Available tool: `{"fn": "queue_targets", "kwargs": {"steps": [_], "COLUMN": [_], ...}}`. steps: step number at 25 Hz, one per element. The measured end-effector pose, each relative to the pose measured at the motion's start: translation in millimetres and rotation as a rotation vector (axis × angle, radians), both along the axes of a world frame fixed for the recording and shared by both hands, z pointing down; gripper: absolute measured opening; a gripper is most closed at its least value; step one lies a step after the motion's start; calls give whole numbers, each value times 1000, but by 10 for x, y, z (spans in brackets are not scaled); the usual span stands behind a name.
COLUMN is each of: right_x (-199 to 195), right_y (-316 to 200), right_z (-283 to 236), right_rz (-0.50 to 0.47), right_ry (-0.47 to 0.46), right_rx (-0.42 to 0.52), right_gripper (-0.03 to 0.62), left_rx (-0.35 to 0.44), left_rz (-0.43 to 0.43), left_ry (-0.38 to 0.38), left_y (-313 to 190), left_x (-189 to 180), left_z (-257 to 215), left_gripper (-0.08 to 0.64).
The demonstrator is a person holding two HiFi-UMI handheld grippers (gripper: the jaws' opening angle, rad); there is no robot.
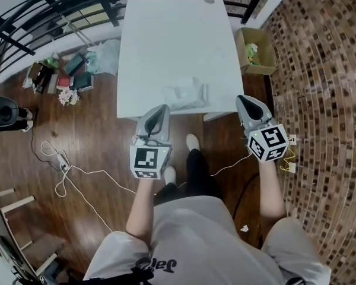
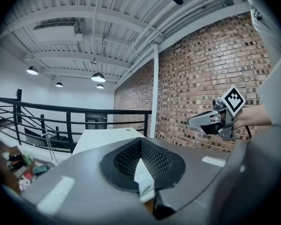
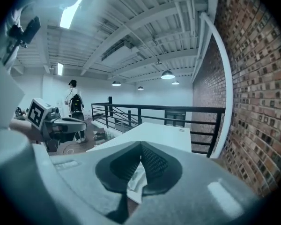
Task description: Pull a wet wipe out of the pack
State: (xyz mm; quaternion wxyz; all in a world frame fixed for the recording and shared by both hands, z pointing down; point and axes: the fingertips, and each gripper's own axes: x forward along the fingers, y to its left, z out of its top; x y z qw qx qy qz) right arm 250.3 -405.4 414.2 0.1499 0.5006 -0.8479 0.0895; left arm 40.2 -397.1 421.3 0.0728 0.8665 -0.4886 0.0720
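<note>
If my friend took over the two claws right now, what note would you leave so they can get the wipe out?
Left claw: shut, holding nothing, at the front edge of the white rectangular table, just short of the pack.
Right claw: shut, empty, off the table's front right corner.
Pale, crinkly plastic wet wipe pack: lies near the table's front edge, between the two claws.
Done: nothing yet; neither claw touches the pack.
To do: open the claws, probably steady the pack with one, pinch a wipe with the other and pull it out.
</note>
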Motion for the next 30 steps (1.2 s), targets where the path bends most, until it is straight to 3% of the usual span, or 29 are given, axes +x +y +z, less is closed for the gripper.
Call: {"fn": "queue_targets", "kwargs": {"steps": [3, 6, 15, 22, 30], "right_x": [285, 371, -184, -873, -1432], "right_y": [-189, -392, -1012, -1223, -824], "right_z": [24, 13, 22, 283, 1133], "right_rz": [-45, -151, -564, -822, -1064], "right_ry": [83, 162, 407, 488, 550], "right_rx": [-24, -47, -40, -58, -197], "right_gripper": [-2, 36, 172, 167, 122], "left_rx": [-32, -59, -122, -158, -186], "left_rz": [-4, -6, -26, -48, -56], "left_ry": [4, 8, 0, -18, -8], "left_y": [-75, -131, -222, -214, -222], "left_x": [60, 95, 66, 39, 31], "left_z": [143, 266, 681, 875, 1031], "left_gripper": [15, 15, 15, 15, 15]}}
